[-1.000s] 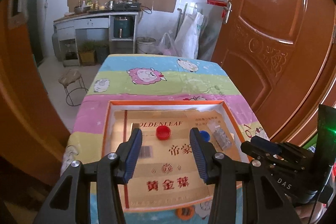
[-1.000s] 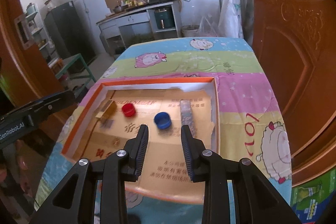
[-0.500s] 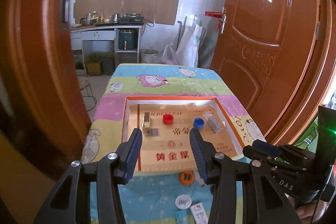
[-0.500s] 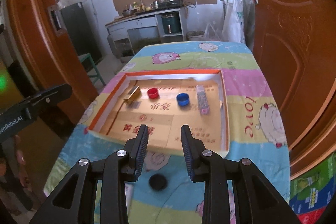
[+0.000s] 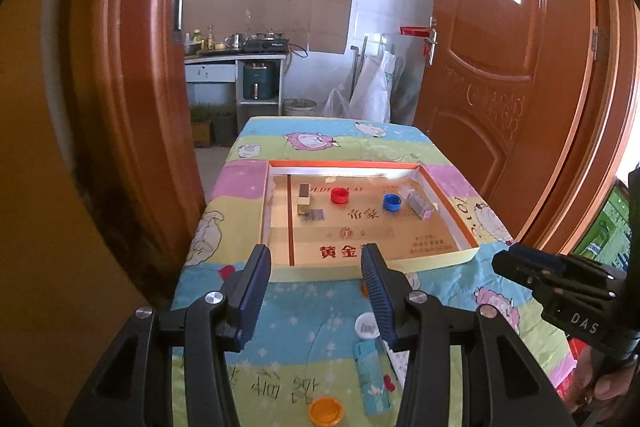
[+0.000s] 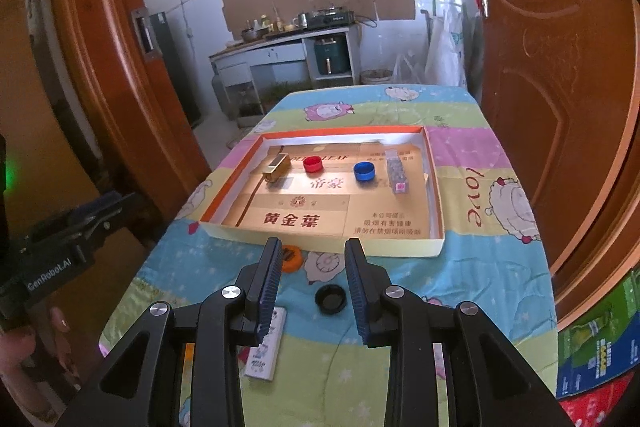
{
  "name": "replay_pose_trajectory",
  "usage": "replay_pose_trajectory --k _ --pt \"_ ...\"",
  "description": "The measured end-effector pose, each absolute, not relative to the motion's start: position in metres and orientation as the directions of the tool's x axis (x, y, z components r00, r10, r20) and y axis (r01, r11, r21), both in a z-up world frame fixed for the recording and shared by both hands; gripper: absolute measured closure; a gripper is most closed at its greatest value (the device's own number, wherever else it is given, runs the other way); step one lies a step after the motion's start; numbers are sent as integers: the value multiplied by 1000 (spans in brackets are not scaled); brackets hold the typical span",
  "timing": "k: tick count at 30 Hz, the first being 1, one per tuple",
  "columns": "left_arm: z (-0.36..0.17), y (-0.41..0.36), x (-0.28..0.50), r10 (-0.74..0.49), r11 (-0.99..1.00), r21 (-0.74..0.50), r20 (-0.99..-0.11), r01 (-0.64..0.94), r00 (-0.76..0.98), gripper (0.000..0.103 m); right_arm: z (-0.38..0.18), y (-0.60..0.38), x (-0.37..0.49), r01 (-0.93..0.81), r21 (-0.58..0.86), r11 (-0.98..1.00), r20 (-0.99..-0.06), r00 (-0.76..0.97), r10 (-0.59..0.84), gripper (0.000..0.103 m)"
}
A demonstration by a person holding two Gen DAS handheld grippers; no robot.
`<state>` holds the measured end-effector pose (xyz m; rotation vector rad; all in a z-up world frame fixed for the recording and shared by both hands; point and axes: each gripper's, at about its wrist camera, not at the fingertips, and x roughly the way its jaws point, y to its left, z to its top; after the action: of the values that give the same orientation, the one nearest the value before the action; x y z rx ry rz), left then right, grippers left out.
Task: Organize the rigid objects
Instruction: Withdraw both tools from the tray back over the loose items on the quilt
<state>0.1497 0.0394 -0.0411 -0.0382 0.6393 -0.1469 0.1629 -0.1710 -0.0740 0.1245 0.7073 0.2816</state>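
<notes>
One table (image 6: 472, 283) covered with a bright cartoon-print cloth is seen between two brown doors. A shallow cardboard tray (image 6: 434, 195) with an orange rim is set across its middle. Four small things are laid in a row at the tray's far end: a gold box (image 6: 276, 166) at the left, then a red cap (image 6: 312, 163), a blue cap (image 6: 364, 171), and a clear packet (image 6: 397, 171) near the right wall.

On the cloth in front of the tray more loose things are found: a white printed box (image 6: 266, 345), a light blue box (image 5: 372, 371), a white lid (image 5: 366, 325), a black lid (image 6: 330, 299), an orange lid (image 6: 291, 257) just beside the tray's near wall, and another orange lid (image 5: 326, 411) nearer the camera.

The left gripper (image 5: 316, 283) is held above the near cloth, jaws spread wide and nothing between them. The right gripper (image 6: 310, 283) is likewise held over the cloth, its jaws parted less widely and empty; the black lid is seen below the gap, untouched.
</notes>
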Motion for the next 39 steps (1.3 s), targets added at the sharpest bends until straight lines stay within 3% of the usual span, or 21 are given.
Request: replay_pose_trajectory --k 13,39 --pt "-43 38 109 -87 995 -15 -556 95 827 56 -68 -159 122 -217 211 953 -602 740 301 70" --pt "-57 53 80 -82 996 -23 -548 83 832 56 -89 -132 91 -249 176 952 -645 702 303 70"
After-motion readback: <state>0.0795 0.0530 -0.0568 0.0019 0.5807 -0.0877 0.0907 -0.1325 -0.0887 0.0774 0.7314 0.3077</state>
